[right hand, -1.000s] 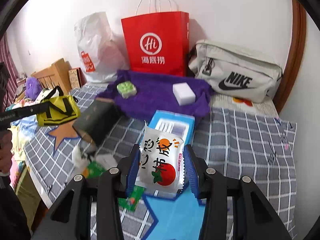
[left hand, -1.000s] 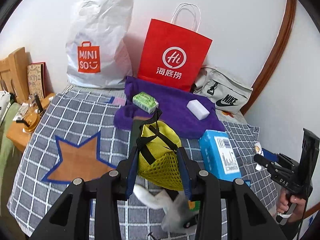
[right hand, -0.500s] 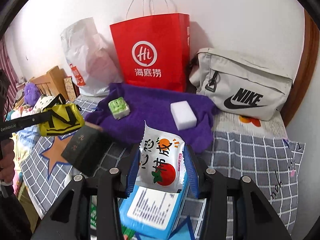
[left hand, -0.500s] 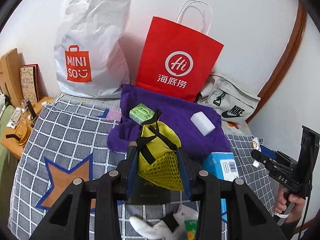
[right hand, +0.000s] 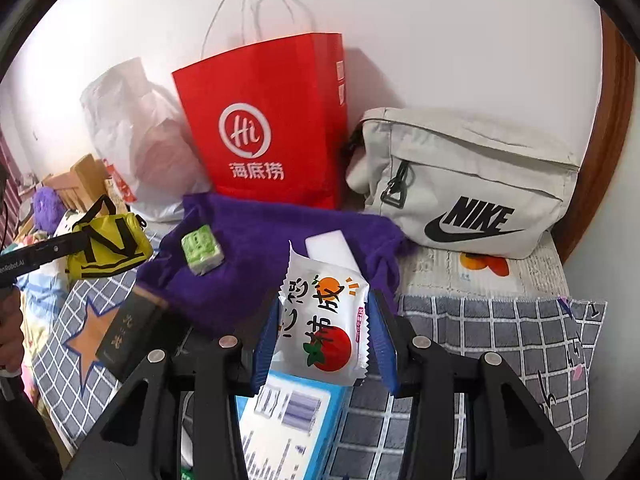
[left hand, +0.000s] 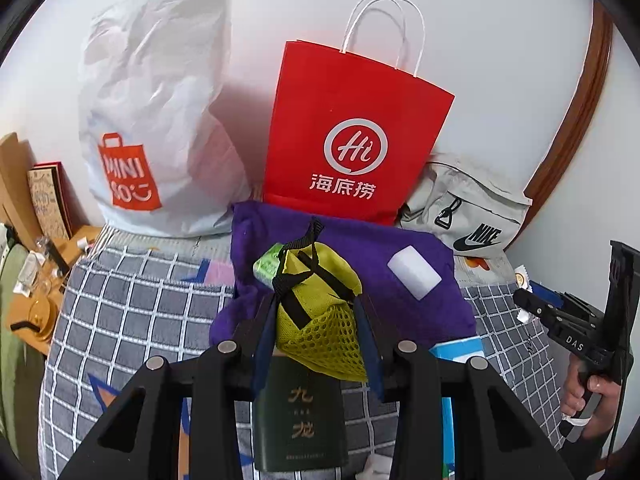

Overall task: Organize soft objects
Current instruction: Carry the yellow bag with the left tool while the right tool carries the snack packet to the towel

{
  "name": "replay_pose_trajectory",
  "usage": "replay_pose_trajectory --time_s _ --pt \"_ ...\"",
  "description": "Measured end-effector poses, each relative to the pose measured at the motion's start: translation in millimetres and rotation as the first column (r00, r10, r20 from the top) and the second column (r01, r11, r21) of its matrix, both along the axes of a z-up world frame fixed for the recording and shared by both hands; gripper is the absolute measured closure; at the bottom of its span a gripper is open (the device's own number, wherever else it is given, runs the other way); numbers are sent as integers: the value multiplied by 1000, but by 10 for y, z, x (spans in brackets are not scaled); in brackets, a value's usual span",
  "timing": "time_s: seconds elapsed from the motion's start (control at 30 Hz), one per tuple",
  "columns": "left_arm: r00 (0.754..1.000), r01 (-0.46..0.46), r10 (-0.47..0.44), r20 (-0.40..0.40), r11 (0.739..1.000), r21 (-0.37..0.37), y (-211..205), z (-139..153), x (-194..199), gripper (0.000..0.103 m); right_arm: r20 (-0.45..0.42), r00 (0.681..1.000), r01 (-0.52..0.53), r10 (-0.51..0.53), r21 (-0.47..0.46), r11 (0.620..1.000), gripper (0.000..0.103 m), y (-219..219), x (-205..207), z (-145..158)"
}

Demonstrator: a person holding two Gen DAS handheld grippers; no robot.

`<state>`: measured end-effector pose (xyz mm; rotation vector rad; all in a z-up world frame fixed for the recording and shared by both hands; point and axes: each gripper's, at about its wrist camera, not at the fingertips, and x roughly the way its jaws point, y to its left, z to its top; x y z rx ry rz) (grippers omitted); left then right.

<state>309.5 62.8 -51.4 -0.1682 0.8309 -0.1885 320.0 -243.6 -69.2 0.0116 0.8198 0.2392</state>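
Note:
My left gripper (left hand: 316, 320) is shut on a yellow mesh pouch (left hand: 320, 312) with black straps, held above the near edge of a purple towel (left hand: 360, 272); the pouch also shows in the right wrist view (right hand: 108, 248). My right gripper (right hand: 324, 332) is shut on a white snack packet (right hand: 324, 320) with a tomato print, held above the purple towel (right hand: 256, 256). On the towel lie a green block (right hand: 202, 248) and a white sponge (left hand: 414, 274).
A red paper bag (left hand: 348, 140), a white Miniso bag (left hand: 156, 120) and a grey Nike bag (right hand: 468, 184) stand along the wall. A dark green book (left hand: 300, 420) and a blue box (right hand: 288, 424) lie on the checked bedcover (right hand: 500, 340).
Both grippers have moved forward toward the purple towel and the bags at the wall, each still holding its object. The bags now look larger and nearer.

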Motion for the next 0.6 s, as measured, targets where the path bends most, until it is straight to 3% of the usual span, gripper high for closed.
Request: replay_pose_trajectory --time_s 0.43,0.6 --pt "1000 13 -12 -16 999 36 -104 -91 407 67 -23 1000 -16 16 3 1000 60 29 426 -159" --pt "999 27 -26 -30 999 18 -145 -190 597 67 -69 997 -48 47 -13 999 60 118 573 -352"
